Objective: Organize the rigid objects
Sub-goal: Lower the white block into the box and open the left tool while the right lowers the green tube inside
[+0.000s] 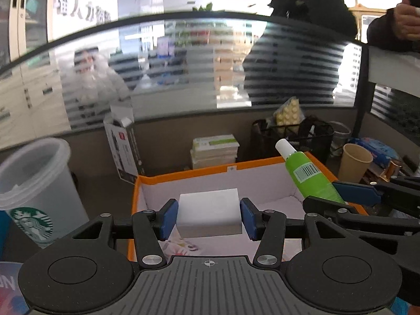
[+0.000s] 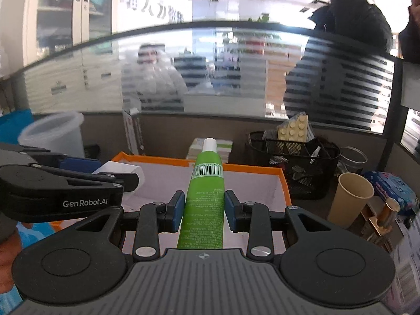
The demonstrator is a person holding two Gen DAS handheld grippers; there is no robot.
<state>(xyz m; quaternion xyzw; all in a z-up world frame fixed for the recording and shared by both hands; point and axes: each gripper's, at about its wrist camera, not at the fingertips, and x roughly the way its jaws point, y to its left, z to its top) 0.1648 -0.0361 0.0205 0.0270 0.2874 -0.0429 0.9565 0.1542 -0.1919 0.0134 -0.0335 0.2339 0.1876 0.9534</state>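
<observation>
Caught mid-sort at a cluttered office desk: left gripper point(image 1: 209, 216) clamped on a white box point(image 1: 209, 211), blue pads pressed flat to its two sides, held above the floor of the orange-rimmed storage bin point(image 1: 183, 174). Alongside, right gripper point(image 2: 202, 208) closed on a green tube point(image 2: 206, 197), white cap pointing forward over the bin's far rim, barcode label facing up. Both loads apparently poised for placing inside the bin. Best handled one at a time, given how near the two tools sit: box lowered first toward the bin's left side until its base rests flat, then released squarely so as not to tip. Tube better tilted down and laid lengthwise along the right wall, cap kept inside the rim rather than propped over it. Worth minding on the way: the paper cup point(image 2: 349, 198) and black mesh basket point(image 2: 302, 165) just outside the bin on the right, and the Starbucks cup point(image 1: 34, 191) to the left.
</observation>
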